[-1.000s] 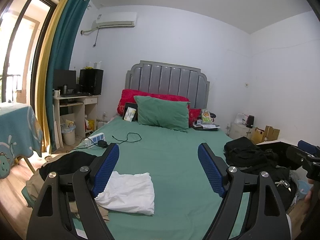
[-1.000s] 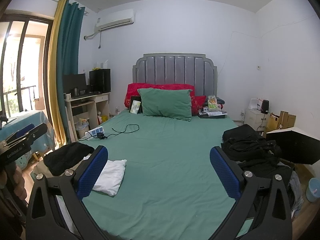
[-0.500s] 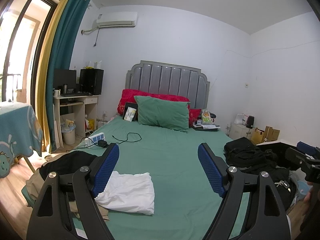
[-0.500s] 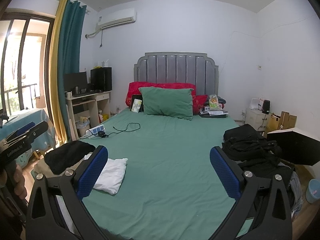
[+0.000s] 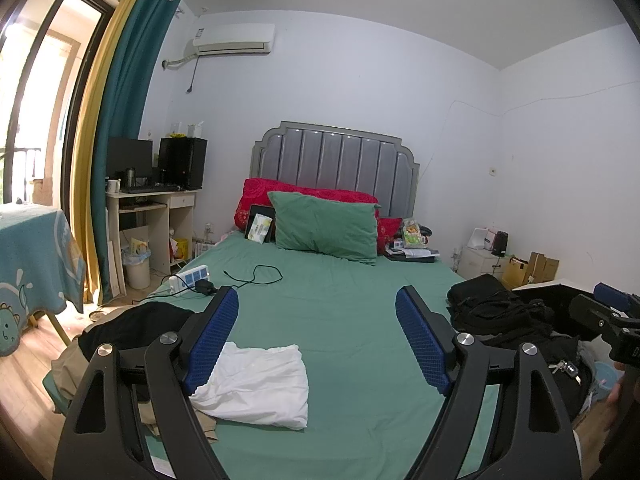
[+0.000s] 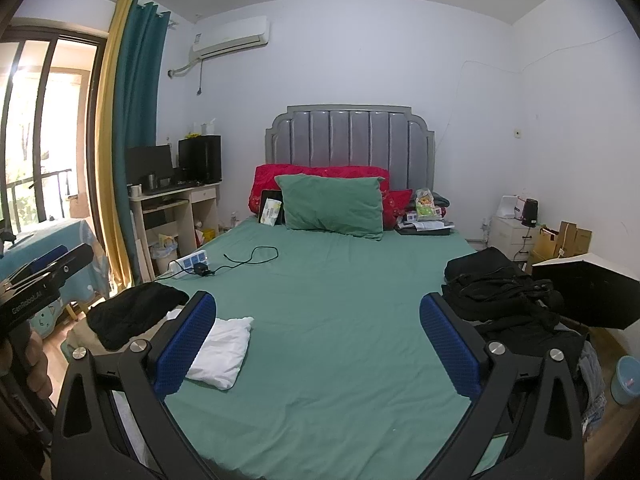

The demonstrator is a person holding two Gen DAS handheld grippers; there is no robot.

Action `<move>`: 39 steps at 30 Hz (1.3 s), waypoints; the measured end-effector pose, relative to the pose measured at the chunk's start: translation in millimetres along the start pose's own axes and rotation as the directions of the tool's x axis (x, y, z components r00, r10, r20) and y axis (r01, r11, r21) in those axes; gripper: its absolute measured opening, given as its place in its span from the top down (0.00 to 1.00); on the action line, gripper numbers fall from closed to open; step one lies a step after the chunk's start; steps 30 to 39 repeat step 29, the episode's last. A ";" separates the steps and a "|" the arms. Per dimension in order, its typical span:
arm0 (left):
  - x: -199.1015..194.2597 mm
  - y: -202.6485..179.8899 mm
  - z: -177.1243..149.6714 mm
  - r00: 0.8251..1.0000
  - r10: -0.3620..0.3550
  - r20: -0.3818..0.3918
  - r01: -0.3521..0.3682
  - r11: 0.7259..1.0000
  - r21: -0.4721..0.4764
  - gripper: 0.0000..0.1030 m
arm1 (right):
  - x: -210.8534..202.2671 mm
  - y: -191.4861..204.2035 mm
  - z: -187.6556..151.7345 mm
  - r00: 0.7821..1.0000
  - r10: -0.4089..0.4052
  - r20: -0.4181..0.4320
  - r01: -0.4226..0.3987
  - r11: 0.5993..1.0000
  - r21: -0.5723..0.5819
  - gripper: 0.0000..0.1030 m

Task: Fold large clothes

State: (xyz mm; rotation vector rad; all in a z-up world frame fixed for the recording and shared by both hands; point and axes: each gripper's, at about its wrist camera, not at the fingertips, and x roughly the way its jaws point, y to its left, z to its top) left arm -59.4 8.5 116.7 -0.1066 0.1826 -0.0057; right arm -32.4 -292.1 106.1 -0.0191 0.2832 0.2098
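Bedroom seen from the foot of a bed with a green sheet. I hold both tongs up above the near edge, pointing toward the grey headboard.

My left tongs are released, blue pads wide apart, nothing between them. My right tongs are likewise spread and hold nothing. In the left view the right tongs also show at the far right edge; in the right view the left tongs show at the far left edge, with a hand on the handle.

A folded white cloth lies flat on the sheet at the near left of the bed, just beside the left tongs' left finger in the picture, not gripped. Behind it, at the bed's left edge, lies a black garment. A pile of black clothes sits on the bed's right side, well apart from the white cloth.

Farther up the bed, a green pillow leans on red pillows. A power strip with a black cable lies on the sheet's left side. A surface with a monitor stands left of the bed, beside a teal curtain.
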 end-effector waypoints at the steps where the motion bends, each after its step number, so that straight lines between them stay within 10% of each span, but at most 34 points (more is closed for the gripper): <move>1: -0.1 0.0 0.1 1.000 0.000 -0.001 0.000 1.000 0.000 0.19 | -0.2 -0.1 -0.2 1.000 0.001 0.000 -0.001 1.000 0.000 0.02; 39: 5.2 -3.1 -2.7 1.000 0.006 -0.011 -0.005 1.000 0.002 0.19 | 1.3 2.8 -2.3 1.000 0.003 -0.005 -0.003 1.000 -0.002 0.02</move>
